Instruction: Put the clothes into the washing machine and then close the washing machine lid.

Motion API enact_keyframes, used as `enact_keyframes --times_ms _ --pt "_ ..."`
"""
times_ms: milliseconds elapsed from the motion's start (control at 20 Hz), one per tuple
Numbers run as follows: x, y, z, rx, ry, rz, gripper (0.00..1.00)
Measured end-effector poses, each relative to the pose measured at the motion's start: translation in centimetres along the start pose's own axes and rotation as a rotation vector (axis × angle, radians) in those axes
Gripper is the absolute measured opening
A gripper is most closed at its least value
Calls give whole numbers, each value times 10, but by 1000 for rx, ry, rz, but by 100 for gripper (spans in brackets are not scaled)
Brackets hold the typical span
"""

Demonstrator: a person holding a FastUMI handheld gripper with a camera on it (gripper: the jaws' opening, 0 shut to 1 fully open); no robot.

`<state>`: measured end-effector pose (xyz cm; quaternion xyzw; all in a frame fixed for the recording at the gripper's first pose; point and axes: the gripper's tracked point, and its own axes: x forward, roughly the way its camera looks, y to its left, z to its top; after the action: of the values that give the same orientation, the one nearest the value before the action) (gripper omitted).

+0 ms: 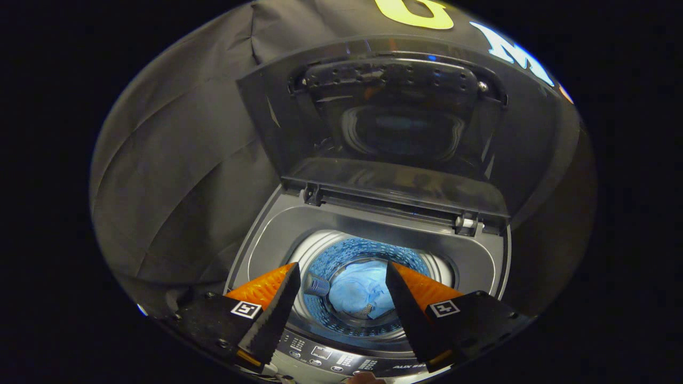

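Your gripper hovers above the washing machine, fingers spread wide and empty, blue clothes in the drum below, lid upright.

The booth is dimly lit. Most light is caught inside the drum, and soft glare is seen above it on the raised lid. Fisheye bending is seen around it.

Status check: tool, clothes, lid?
Tool open, empty, above the drum. Blue garment lies inside the drum. Lid upright, open. Nothing blocking the lid's hinge.
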<state>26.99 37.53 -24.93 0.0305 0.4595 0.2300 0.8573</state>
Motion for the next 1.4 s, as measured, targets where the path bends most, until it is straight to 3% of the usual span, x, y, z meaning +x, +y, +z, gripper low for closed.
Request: enact_keyframes --times_ms 250,700,1000,1400 --pt "-23 11 26 32 -49 61 98" --pt "-116 37 137 92 -244 164 98" --pt "-158 18 222 133 -337 119 98" --pt "-108 -26 266 153 -267 -19 98"
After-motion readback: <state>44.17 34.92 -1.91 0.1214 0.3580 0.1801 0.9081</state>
